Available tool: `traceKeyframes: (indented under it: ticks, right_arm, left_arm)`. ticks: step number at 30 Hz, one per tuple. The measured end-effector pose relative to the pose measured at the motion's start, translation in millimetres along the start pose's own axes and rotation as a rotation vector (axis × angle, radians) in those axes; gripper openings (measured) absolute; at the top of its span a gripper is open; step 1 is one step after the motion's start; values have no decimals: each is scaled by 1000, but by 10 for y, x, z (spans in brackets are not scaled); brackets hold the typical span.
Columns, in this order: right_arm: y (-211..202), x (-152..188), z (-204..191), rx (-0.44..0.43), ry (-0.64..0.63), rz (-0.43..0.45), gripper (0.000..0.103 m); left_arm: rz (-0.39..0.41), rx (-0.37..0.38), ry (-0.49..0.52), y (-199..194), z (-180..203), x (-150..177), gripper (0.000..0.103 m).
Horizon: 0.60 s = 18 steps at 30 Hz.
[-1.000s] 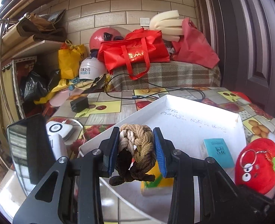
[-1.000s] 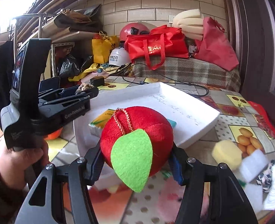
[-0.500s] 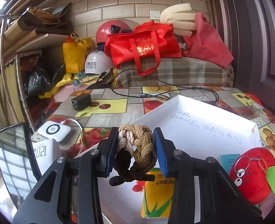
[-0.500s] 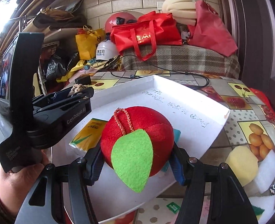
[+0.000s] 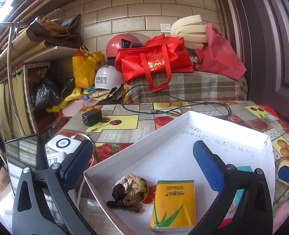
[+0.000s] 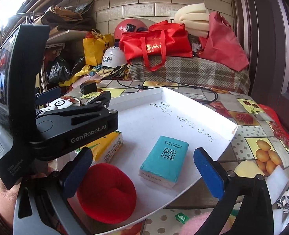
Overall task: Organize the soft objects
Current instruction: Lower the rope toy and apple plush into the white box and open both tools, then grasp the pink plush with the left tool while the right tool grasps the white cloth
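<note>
Both pairs of jaws are opening and stand wide, with nothing pressed between their blue pads. The left gripper (image 5: pixel 142 164) hovers over the near corner of the shallow white cardboard tray (image 5: pixel 164 131), which sits on the fruit-patterned tabletop (image 5: pixel 122 121). Only the left wrist view shows the braided knot of tan, cream and dark brown rope (image 5: pixel 129 191), lying free on the tray floor just beside the yellow tissue pack with a green bamboo print (image 5: pixel 173 201); the two are close, but whether they touch cannot be told. That view catches just a teal edge of another pack behind the right finger. The right wrist view shows it whole: a teal tissue pack (image 6: pixel 164 161) lying flat near the middle of the tray, below handwritten lines on the tray floor. The right gripper (image 6: pixel 142 166) hangs over the tray's near edge, and the round red plush apple (image 6: pixel 107 193) rests on the tray just beside its left finger, not gripped. This view also shows the left gripper from the side, held by a hand (image 6: pixel 1 195) at the lower left, with the yellow pack partly hidden beneath it. To the right, off the tray, a pale yellow sponge (image 6: pixel 246 169) lies on the tabletop.
</note>
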State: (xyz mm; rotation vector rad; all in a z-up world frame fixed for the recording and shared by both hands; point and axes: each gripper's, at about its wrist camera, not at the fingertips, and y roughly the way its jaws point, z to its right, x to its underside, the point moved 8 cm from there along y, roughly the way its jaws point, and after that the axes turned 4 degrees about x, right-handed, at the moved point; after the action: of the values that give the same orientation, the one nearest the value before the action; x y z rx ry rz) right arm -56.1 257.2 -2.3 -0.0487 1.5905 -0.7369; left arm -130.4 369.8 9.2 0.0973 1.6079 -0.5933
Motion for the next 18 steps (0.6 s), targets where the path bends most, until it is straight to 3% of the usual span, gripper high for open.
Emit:
traceKeyframes:
  ticks: [8, 18]
  right_arm:
    - [-159, 21, 21, 12, -1, 45, 103]
    - [-591, 239, 211, 41, -50, 75, 103]
  left_arm:
    - [35, 19, -29, -140, -33, 2, 103]
    - [23, 145, 14, -476, 294, 118, 103]
